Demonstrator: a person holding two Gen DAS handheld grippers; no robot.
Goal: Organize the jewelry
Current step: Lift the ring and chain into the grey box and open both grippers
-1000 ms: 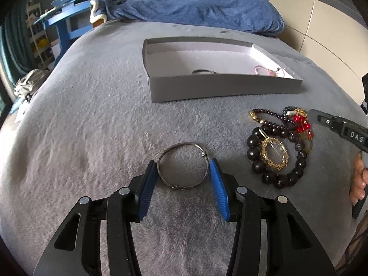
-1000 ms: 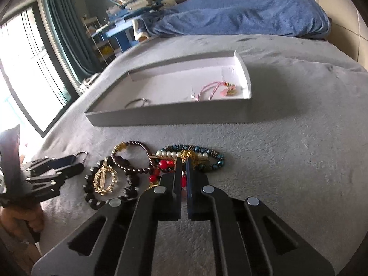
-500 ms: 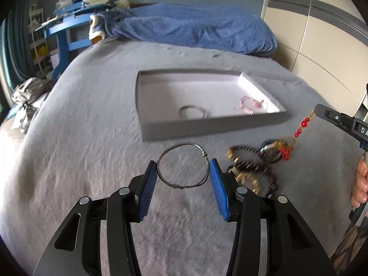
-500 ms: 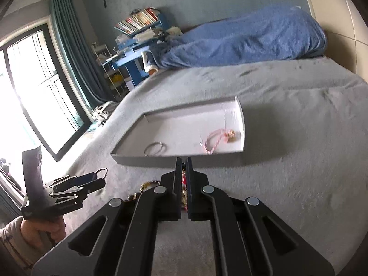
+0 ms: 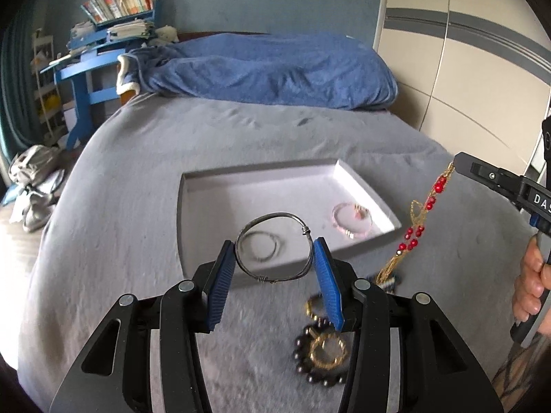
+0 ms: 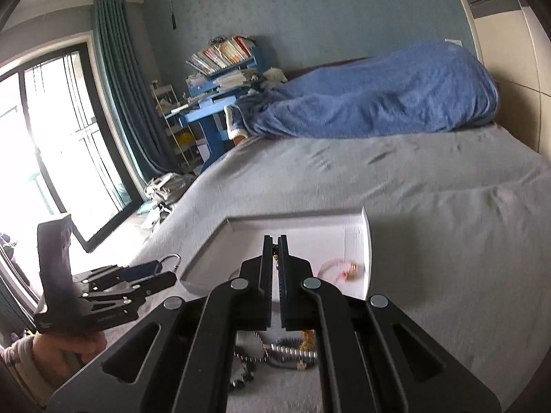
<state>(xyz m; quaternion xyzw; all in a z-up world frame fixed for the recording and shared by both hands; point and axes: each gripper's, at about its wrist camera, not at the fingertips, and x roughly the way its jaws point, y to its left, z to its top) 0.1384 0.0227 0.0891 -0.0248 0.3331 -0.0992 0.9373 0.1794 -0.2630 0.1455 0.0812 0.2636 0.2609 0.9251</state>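
Note:
My left gripper point(image 5: 275, 251) is shut on a silver wire bangle point(image 5: 272, 220) and holds it in the air before the near wall of a white tray point(image 5: 213, 186). The tray holds a thin silver ring point(image 5: 259, 245) and a pink bracelet point(image 5: 351, 222). My right gripper point(image 6: 274, 241) is shut on a gold chain with red beads point(image 5: 415, 227), which hangs from it right of the tray; its tip shows in the left wrist view point(image 5: 459, 163). A dark bead bracelet with a gold ring point(image 5: 322, 358) lies on the grey bed point(image 5: 120, 241).
A blue blanket point(image 5: 268, 72) lies at the head of the bed. A blue desk with books point(image 5: 103, 44) stands beyond the bed's left side. A window with curtains point(image 6: 69, 130) is at the left. More beaded jewelry point(image 6: 292, 354) lies below my right gripper.
Both grippers have risen from the bed with their jewelry. The bangle and the red-bead chain left the blanket and now hang above it, nearer the tray.

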